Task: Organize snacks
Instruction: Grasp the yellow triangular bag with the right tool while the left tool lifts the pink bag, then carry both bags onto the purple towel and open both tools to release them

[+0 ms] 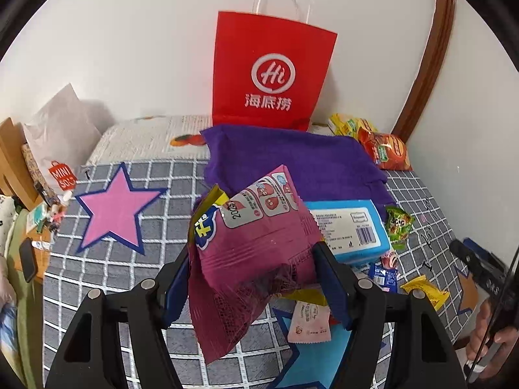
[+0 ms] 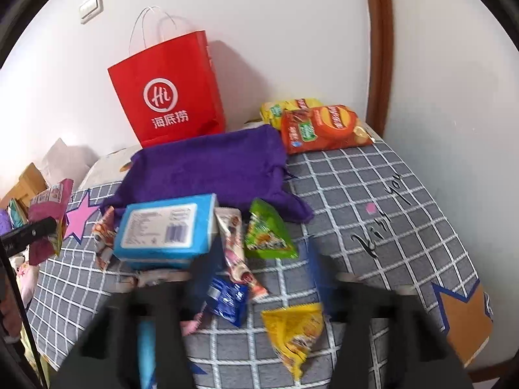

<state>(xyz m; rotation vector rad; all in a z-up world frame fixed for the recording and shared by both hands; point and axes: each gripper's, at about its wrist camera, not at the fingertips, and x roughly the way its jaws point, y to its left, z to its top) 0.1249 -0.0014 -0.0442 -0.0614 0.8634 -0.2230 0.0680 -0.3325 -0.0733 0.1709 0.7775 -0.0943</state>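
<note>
My left gripper (image 1: 253, 278) is shut on a magenta snack bag (image 1: 256, 259) and holds it above the checked bedspread; the bag also shows at the far left of the right wrist view (image 2: 48, 207). My right gripper (image 2: 259, 288) is open and blurred, hovering above a blue packet (image 2: 227, 301), a pink-white stick packet (image 2: 235, 246) and a yellow packet (image 2: 296, 330). A green packet (image 2: 267, 231) and a blue box (image 2: 165, 227) lie just beyond. A red paper bag (image 1: 269, 74) stands against the wall.
A purple cloth (image 2: 211, 168) lies before the red bag (image 2: 168, 94). Orange (image 2: 321, 126) and yellow (image 2: 282, 107) chip bags sit at the back right. A brown frame (image 2: 379, 48) runs up the wall. A white Miniso bag (image 1: 55, 149) and clutter lie left of the bed.
</note>
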